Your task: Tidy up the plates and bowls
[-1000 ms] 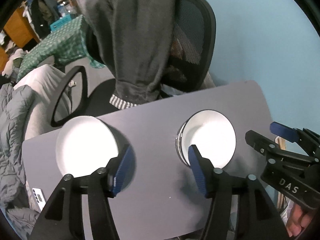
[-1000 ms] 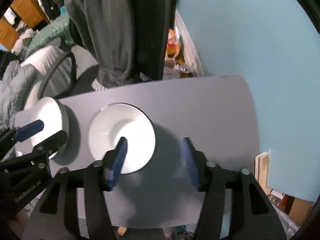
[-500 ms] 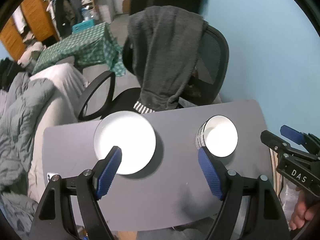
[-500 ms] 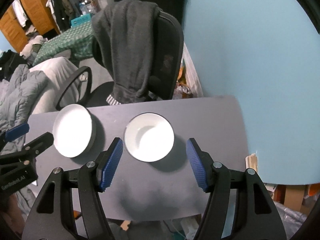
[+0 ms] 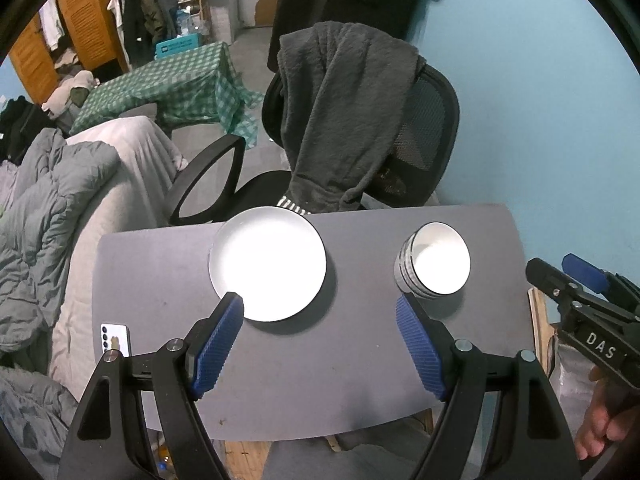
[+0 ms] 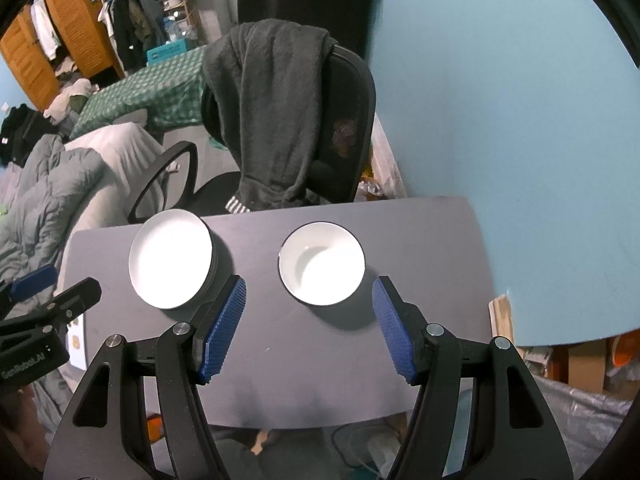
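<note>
- Nearest the lens, the left tongs [image 5: 320, 344] hang above the near edge of the grey worktop [image 5: 340, 368] with their blue pads spread wide and nothing between them – a stance that reads as standing off, not reaching.
- Beside them the right tongs [image 6: 310, 326] are parted too, a little less widely, and also hold nothing; both point steeply down at the dishes, well clear of them.
- A phone [image 5: 114, 338] lies at the worktop's near left corner, apart from the crockery.
- Mid-worktop on the left sits the stack of plates [image 5: 267, 264], white-faced and bare on top; the right wrist view shows a dark edge of several layers under it, so it looks like a pile, though the count cannot be told.
- To its right, well apart, stands the stack of bowls [image 5: 434, 266] – ribbed rims nested one inside another, the top bowl empty and white inside.
- Like with like, each pile on its own side: by that layout the sorting looks done or nearly so.
- Just beyond the far edge, an office chair [image 5: 424, 140] draped with a dark grey garment [image 5: 344, 120] faces the worktop.
- Farther back, a bed with a grey duvet [image 5: 44, 216] and a green checked cloth [image 5: 168, 88].
</note>
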{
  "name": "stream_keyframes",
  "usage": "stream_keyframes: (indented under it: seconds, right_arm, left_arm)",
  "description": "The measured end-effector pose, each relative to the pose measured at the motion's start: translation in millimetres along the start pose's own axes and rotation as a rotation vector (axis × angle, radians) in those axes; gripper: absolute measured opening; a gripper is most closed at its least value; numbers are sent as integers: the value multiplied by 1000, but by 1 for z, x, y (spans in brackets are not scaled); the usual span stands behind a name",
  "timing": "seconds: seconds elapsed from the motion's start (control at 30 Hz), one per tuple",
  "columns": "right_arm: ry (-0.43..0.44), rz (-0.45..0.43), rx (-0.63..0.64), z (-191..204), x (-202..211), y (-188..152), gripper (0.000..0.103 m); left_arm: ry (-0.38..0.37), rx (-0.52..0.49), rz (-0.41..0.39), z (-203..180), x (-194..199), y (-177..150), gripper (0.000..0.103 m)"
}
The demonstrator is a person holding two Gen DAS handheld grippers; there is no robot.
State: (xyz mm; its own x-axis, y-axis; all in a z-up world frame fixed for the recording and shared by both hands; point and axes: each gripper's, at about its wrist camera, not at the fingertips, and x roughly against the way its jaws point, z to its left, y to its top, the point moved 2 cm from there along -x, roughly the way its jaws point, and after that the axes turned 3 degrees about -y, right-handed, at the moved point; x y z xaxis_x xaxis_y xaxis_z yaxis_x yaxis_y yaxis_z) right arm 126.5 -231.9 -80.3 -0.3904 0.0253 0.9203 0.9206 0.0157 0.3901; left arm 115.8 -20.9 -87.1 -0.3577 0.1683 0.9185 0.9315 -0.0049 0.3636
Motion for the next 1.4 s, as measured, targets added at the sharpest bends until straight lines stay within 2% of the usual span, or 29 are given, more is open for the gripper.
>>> stream_keyframes:
  seconds: [0.23, 0.53, 0.83, 1.07, 1.4]
  right_arm:
    - [-20, 14, -29, -5, -3, -7, 65]
    - [-56, 50, -33, -25, -23, -12, 65]
    - [-74, 93, -21, -47, -53, -8, 65]
    - [-29, 163, -24, -64, -93, -5, 65]
    - [55, 247, -15, -80, -156, -3, 65]
  left_arm:
    - [-21, -43, 18, -12, -8, 4, 80]
    - [-18, -89, 43, -31, -41, 8, 80]
    - [-26, -107, 102, -55, -84, 14, 80]
    - [-5, -112, 151, -68, -124, 21, 80]
    - [-15, -76, 251, -78, -193, 25, 80]
